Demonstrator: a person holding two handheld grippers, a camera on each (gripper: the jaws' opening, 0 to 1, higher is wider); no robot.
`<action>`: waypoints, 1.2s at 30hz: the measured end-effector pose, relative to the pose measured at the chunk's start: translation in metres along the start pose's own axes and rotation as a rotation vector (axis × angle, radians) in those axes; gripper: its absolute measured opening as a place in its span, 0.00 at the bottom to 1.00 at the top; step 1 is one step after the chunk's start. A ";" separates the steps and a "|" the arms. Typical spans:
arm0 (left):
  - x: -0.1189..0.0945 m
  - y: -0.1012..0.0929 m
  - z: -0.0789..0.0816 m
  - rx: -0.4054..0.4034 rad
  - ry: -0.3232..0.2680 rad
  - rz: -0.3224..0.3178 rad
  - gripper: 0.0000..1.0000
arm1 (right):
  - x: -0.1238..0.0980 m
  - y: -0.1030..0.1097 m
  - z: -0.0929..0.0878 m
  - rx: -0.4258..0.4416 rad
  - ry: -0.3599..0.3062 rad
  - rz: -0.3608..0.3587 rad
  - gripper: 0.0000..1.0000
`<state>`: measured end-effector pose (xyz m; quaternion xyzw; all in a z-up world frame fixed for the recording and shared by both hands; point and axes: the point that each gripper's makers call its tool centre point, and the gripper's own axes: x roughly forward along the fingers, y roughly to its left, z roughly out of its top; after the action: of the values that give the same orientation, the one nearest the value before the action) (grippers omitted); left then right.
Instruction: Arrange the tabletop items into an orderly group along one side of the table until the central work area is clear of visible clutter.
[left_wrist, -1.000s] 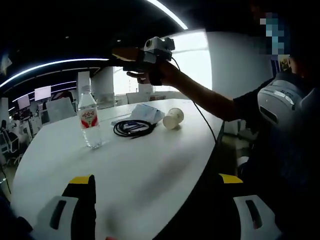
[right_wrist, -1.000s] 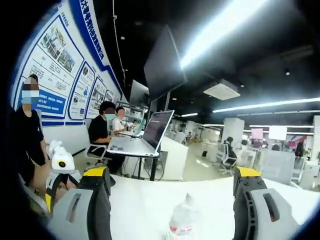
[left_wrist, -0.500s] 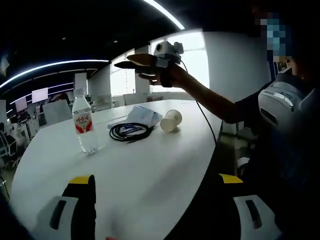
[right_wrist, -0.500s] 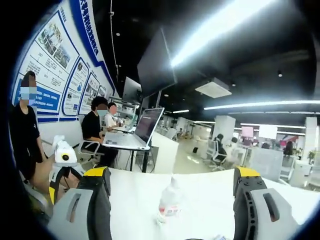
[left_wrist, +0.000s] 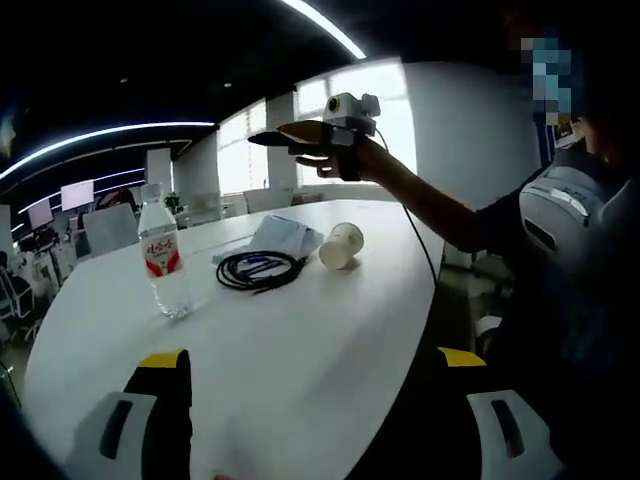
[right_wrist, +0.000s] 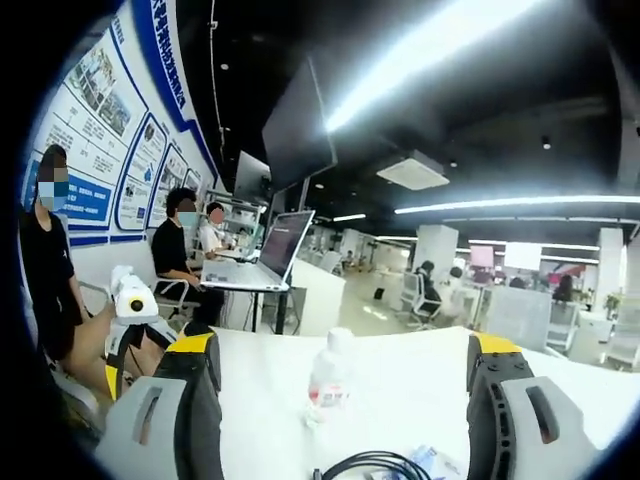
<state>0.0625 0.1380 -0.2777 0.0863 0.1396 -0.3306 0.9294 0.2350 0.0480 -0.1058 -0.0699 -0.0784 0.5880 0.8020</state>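
1. Now, four loose items are seen on the white table; the water bottle is taken as the landmark, upright and capped, away from the table edge.
2. Beside the bottle, toward the window side, a coiled black cable lies flat; just past it a clear plastic packet is seen, and next to that a paper cup is tipped on its side, mouth toward the camera.
3. The left gripper is held low and well short of the bottle, jaws wide apart, nothing between them.
4. The right gripper is also spread wide and empty; in the left gripper view it is seen held in a hand, raised above the cup and packet, clear of the table.
5. Handling, as judged:
   - Bottle: clear, looks mostly full, so fairly heavy and smooth; best taken at the labelled waist, below the shoulder, or it may tip.
   - Cup: light and crushable, rolls freely; to be pinched gently across the rim or wall.
   - Cable: limp, will uncoil; to be grabbed where several loops overlap.
   - Packet: thin, slippery, soft; to be pinched at an edge.
6. In the right gripper view the bottle stands between the jaws but farther off, with the cable nearer than it.
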 end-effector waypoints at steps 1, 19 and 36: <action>0.001 0.000 0.001 0.002 -0.002 -0.002 1.00 | -0.002 0.000 0.000 0.000 -0.002 0.000 1.00; 0.023 -0.004 0.016 0.029 -0.009 -0.029 1.00 | -0.042 -0.014 -0.014 0.007 0.046 -0.054 1.00; 0.036 -0.005 0.023 0.040 -0.023 -0.026 0.96 | -0.059 -0.026 -0.031 0.011 0.075 -0.095 0.97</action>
<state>0.0912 0.1072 -0.2679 0.0991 0.1234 -0.3462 0.9247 0.2483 -0.0164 -0.1336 -0.0838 -0.0482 0.5468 0.8317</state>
